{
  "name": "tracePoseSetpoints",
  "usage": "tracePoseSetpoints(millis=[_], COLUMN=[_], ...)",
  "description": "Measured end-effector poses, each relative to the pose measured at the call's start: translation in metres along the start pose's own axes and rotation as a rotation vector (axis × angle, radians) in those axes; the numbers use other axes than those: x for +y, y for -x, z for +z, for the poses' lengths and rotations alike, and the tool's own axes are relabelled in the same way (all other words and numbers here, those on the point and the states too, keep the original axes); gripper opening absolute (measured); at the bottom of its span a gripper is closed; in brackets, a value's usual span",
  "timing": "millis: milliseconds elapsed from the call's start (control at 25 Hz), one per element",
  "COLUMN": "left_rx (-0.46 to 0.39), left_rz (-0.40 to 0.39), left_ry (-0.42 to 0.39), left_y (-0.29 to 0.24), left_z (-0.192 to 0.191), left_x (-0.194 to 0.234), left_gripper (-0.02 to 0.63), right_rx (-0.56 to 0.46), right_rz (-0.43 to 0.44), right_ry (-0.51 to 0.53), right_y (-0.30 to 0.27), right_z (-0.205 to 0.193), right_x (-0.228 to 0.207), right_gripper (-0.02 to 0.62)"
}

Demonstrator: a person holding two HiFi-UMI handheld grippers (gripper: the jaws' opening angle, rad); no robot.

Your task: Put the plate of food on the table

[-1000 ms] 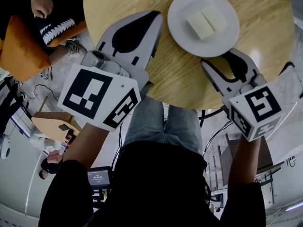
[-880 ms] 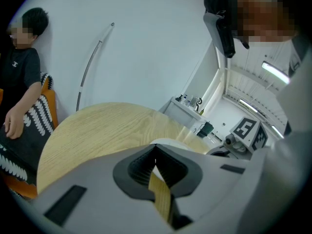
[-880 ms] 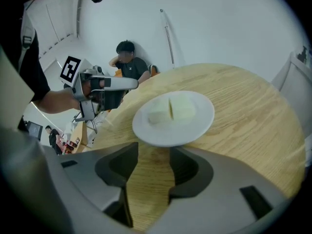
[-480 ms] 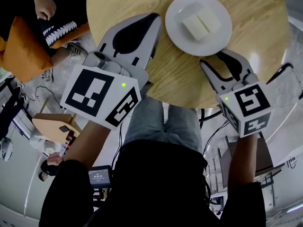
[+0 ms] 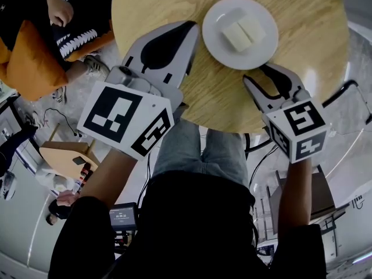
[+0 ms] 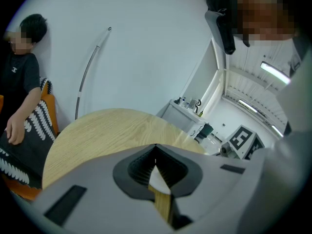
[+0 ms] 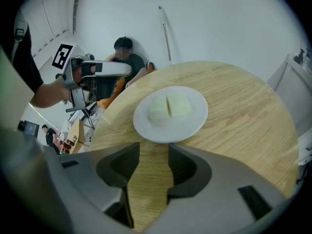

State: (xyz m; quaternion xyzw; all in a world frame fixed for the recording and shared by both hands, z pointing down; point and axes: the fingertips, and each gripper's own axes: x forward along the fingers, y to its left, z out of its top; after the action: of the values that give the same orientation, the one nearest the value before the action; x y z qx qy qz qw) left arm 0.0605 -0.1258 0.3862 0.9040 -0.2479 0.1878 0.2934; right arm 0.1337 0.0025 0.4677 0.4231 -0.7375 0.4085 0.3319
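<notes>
glossy white plate [image 5: 214,34] on a matt wood-grain table [image 5: 308,34].

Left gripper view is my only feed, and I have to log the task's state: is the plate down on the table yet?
Observer: Yes. The plate rests flat on the table.
Operator: Is the right gripper holding it?
Observer: No. The right gripper is open just short of the plate's rim. Its fingers have just closed a little, and only bare tabletop shows between them.
</notes>
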Motion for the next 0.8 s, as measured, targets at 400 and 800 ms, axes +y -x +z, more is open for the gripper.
tracePoseSetpoints(millis=[400, 800], left_rx=[-0.01, -0.029], left_rz=[-0.002, -0.004], left_ry=[-0.02, -0.041], left_y=[0.005, 0.015], left_z=[0.002, 0.013], left_x=[-0.003, -0.015], left_gripper=[0.006, 0.006], right_rx=[-0.005, 0.012], right_rz=[-0.007, -0.036], right_ry=[-0.016, -0.017], right_y=[-0.003, 0.007], right_z=[-0.007, -0.02], right_x=[0.001, 0.001], right_gripper=[0.193, 0.193])
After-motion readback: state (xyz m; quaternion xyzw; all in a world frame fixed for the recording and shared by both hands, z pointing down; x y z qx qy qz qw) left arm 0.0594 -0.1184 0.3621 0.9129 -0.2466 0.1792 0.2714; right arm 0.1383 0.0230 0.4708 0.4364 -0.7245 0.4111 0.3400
